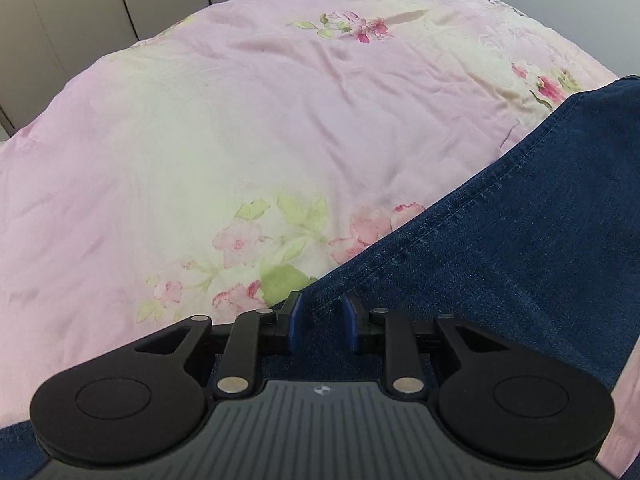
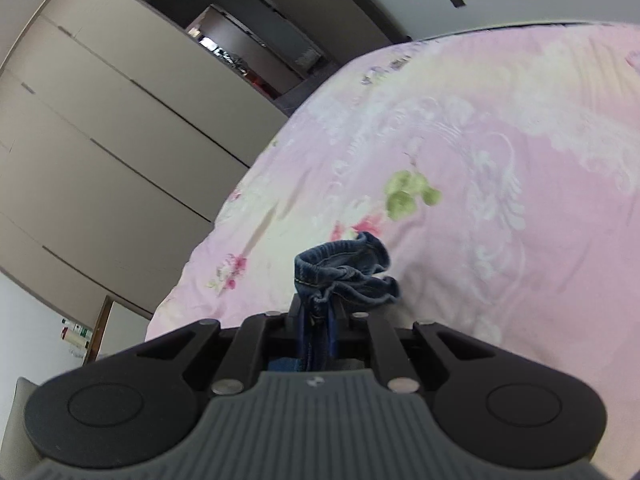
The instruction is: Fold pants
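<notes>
1. Plainly, the left claw [image 1: 321, 322] pointed down at the bed, its blue fingers [image 1: 295, 322] set narrow with denim of the pants [image 1: 500, 248] lying between them; whether the pads pressed the cloth could not be told.
2. From that claw the pants ran ahead and to the right as a broad dark-blue band, a stitched seam along the edge facing the bedspread [image 1: 248, 128].
3. Left of and beyond the claw lay the pink flowered bedspread, wrinkled, with pale cabinet doors [image 1: 60, 20] far behind it.
4. The right claw [image 2: 318, 320] was clamped on a bunched hem of the pants [image 2: 344, 270], the jaws nearly closed.
5. That bunch stuck up just ahead of the fingertips, clear of the bedspread [image 2: 480, 168], which spread ahead and to the right.
6. Left of the right claw stood tall beige cabinets [image 2: 100, 140], with a dark doorway [image 2: 256, 40] farther back.
</notes>
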`<state>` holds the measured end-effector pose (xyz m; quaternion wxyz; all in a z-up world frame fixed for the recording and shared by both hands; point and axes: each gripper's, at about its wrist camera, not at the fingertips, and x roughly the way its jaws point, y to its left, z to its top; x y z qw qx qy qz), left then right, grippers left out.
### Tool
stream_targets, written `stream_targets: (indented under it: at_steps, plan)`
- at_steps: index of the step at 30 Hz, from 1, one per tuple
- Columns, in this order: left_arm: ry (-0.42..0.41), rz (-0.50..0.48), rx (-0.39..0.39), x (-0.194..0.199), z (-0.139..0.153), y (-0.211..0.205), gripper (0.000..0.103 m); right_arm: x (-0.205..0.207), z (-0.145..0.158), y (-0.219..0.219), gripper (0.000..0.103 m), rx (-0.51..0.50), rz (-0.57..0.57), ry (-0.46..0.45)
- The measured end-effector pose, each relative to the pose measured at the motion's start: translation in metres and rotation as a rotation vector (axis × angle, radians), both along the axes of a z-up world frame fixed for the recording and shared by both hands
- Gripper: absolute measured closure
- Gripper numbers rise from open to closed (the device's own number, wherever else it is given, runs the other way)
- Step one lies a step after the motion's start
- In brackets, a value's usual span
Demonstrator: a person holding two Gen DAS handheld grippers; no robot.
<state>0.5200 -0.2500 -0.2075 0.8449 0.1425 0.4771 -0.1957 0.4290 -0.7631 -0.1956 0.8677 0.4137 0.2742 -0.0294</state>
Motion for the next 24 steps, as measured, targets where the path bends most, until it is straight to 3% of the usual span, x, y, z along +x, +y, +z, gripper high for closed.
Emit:
stream_targets:
  at_steps: [3, 8, 13, 16, 19, 24]
  plan:
    - [0.000, 0.025, -0.059, -0.021, 0.030, 0.018, 0.074, 0.000, 0.050, 0.032, 0.097, -0.054, 0.070, -0.041]
    - [-0.048, 0.043, -0.081, -0.079, 0.081, 0.055, 0.074, -0.003, 0.120, 0.111, 0.097, -0.111, 0.205, -0.112]
    - [-0.069, 0.113, -0.160, -0.136, 0.110, 0.111, 0.074, 0.003, 0.159, 0.225, 0.097, -0.181, 0.382, -0.142]
    - [-0.066, 0.183, -0.198, -0.166, 0.113, 0.154, 0.074, 0.006, 0.154, 0.301, 0.097, -0.216, 0.487, -0.124]
    - [-0.045, 0.261, -0.210, -0.187, 0.101, 0.191, 0.074, 0.006, 0.129, 0.378, 0.097, -0.273, 0.591, -0.096]
    - [0.015, 0.385, -0.262, -0.218, 0.067, 0.241, 0.074, -0.005, 0.041, 0.487, 0.097, -0.331, 0.765, 0.035]
